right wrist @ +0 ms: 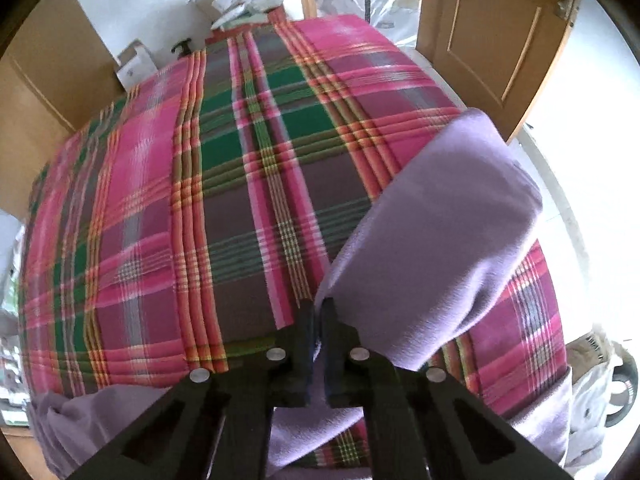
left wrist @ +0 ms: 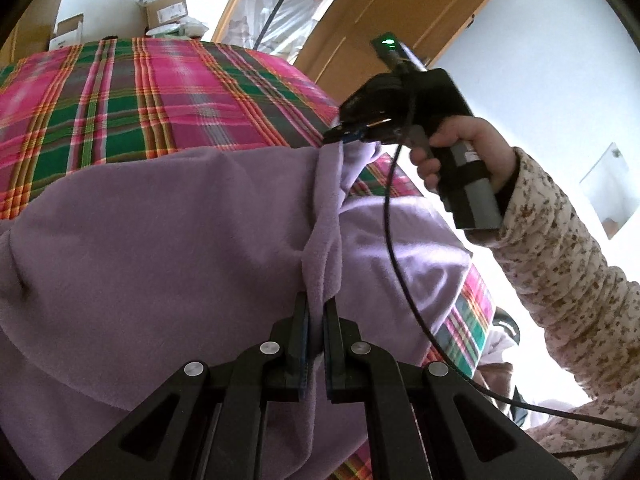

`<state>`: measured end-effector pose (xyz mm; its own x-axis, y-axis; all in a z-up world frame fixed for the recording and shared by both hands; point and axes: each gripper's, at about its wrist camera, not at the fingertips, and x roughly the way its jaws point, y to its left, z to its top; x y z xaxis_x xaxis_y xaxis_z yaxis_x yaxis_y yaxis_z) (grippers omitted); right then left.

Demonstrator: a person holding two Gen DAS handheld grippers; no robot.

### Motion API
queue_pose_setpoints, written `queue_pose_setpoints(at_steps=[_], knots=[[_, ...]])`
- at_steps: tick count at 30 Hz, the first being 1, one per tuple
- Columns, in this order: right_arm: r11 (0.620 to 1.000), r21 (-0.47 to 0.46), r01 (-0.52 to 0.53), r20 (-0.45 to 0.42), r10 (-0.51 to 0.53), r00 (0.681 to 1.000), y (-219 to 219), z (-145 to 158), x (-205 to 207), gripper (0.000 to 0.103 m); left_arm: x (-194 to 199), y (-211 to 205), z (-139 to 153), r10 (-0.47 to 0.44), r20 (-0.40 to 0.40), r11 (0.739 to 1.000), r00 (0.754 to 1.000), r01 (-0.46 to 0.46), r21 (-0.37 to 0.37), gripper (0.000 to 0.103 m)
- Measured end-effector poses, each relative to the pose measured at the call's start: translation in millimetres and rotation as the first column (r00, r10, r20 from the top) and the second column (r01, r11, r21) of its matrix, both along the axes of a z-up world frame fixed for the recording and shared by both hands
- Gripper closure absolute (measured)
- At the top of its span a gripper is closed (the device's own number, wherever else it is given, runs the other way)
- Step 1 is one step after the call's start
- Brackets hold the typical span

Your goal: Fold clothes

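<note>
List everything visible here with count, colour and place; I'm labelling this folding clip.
fleece garment: one, lilac, draped over the bed, pinched at two spots
plaid bedcover: one, pink, green and orange, under the garment
cardboard boxes: several, brown and white, by the far wall
door: one, tan wood, open, far right
cable: one, black, hanging across the garment
left gripper: black, shut on the garment
right gripper: black, shut on the garment's edge
hand: one, on the right gripper's handle
sleeve: one, cream floral
</note>
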<state>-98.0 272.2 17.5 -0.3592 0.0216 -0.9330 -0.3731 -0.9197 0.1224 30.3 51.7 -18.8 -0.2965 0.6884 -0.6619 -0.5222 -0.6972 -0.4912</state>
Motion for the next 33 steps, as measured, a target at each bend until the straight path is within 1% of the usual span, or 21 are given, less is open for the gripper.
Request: queue_pose_setpoints(at_steps=[3,6,11,19,22,25,30,33], knots=[[1.0,-0.021,0.021,-0.092,-0.023,0.996,8,14,22,0.1,1,1,2,0.01,-0.009,1.0,1.0,-0.01,-0.014,0.097],[0.998,-0.043,0.04,-0.185,-0.048,0.982,17,29,45,0.1,3,3,4,0.018,-0.022,0.999,1.0,-0.019,-0.031,0.097],[0.996,-0.057,0.067,-0.324,-0.082,0.943,28,51,89,0.1,11,7,13,0.028,-0.062,0.998,0.998,-0.031,-0.047,0.097],[0.995,-0.013,0.101,-0.467,-0.095,0.879,24,75,142,0.101,28,19,24,0.008,-0.118,0.995,0.993,-0.019,-0.093,0.097],[0.994,0.016,0.11,-0.506,-0.087,0.858,27,81,155,0.1,34,21,27,0.0,-0.136,0.994,0.991,-0.016,-0.11,0.097],[0.993,0.02,0.12,-0.535,-0.09,0.84,28,81,169,0.101,41,24,31,-0.004,-0.154,0.991,0.988,-0.016,-0.131,0.097],[0.99,-0.006,0.14,-0.558,-0.119,0.821,35,75,200,0.101,55,28,33,-0.017,-0.182,0.988,0.983,-0.012,-0.157,0.097],[0.988,-0.009,0.154,-0.562,-0.132,0.817,36,66,218,0.101,61,32,30,-0.028,-0.182,0.984,0.983,-0.005,-0.18,0.097]])
